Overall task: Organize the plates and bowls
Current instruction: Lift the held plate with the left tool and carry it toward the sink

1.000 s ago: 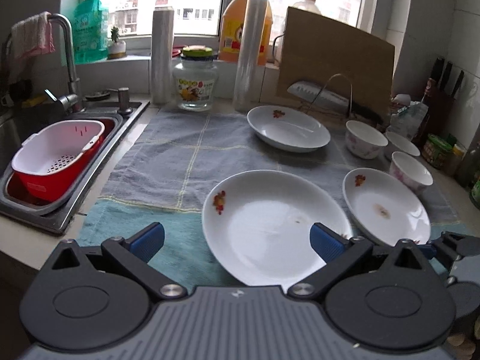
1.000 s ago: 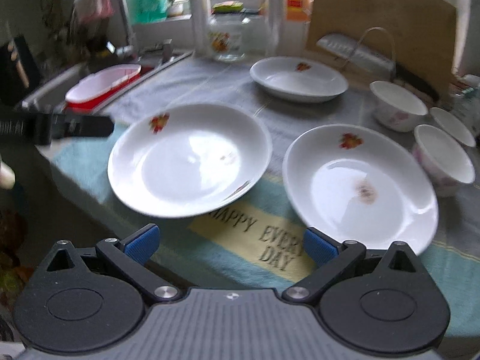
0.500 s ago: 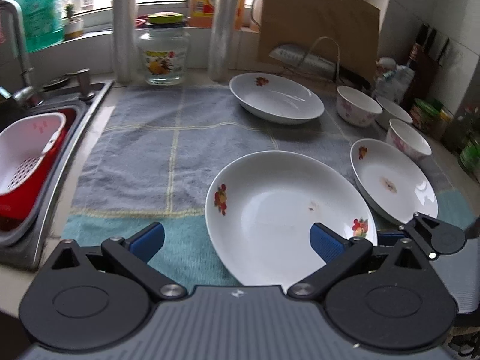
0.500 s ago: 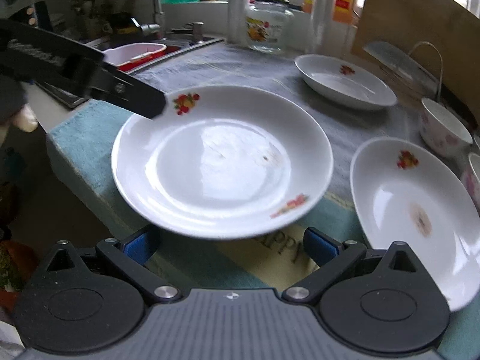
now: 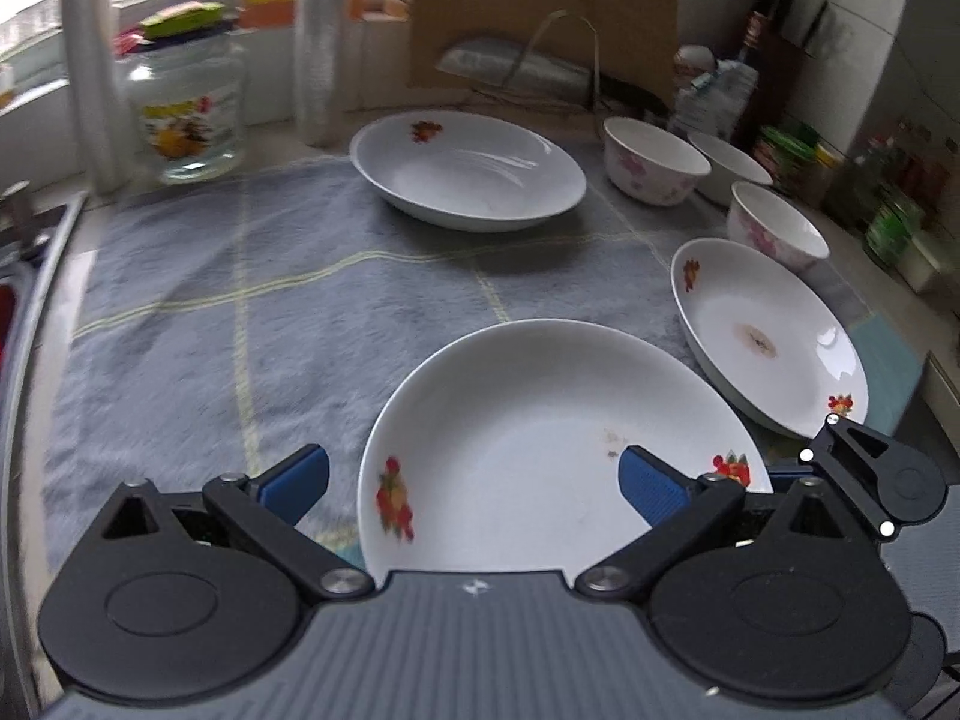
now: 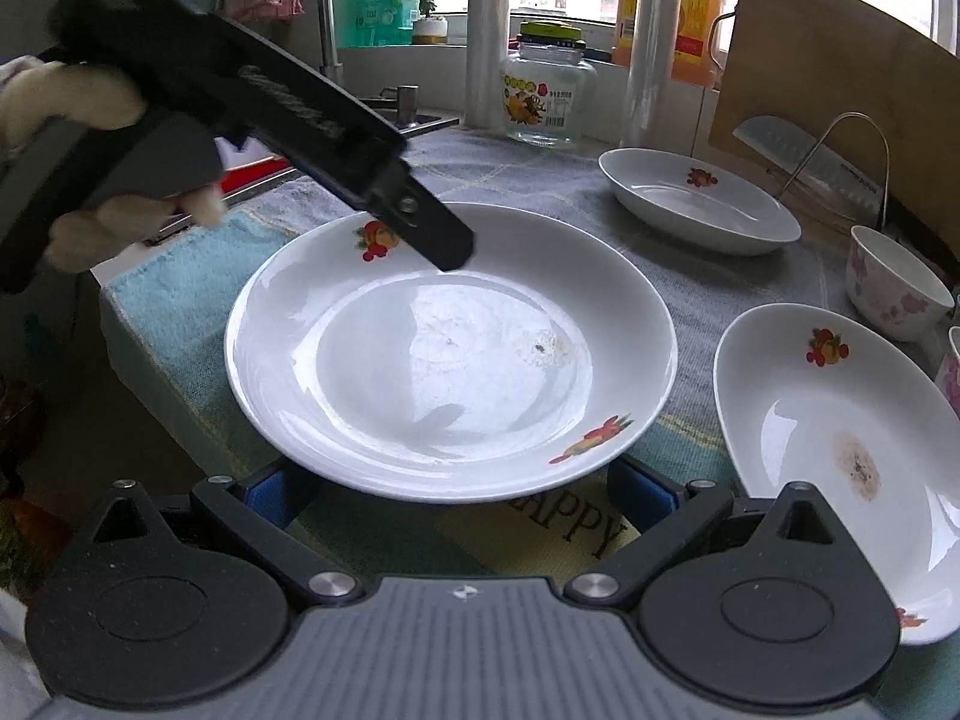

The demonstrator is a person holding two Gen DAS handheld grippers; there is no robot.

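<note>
The near plate (image 6: 450, 354), white with fruit prints on its rim, lies on the towel-covered surface (image 5: 300, 312) at its front edge, and both claws sit around it. The left claw (image 5: 474, 480) is spread wide, its blue fingertips (image 5: 297, 477) standing apart at either side of the plate's near rim; whether either pad touches the rim cannot be told. In the right wrist view the left claw's dark finger reaches over the plate's far-left rim beside the fruit print. The right claw (image 6: 459, 489) is also wide, its blue pads partly hidden under the plate's front edge, so contact is unclear. Just to the right lies a second plate (image 6: 840, 450) with a brownish stain at its centre, its rim close beside the near plate. Further back rests a deeper third plate (image 5: 468, 174), well apart from the other two. Three floral bowls (image 5: 654, 162) stand in a loose group at the right rear, the nearest just behind the stained plate. Along the back are a glass jar (image 6: 549, 99), two rolls of film, an orange jug and a wooden board leaning on the wall with a cleaver (image 6: 804, 159) on a wire stand before it.
</note>
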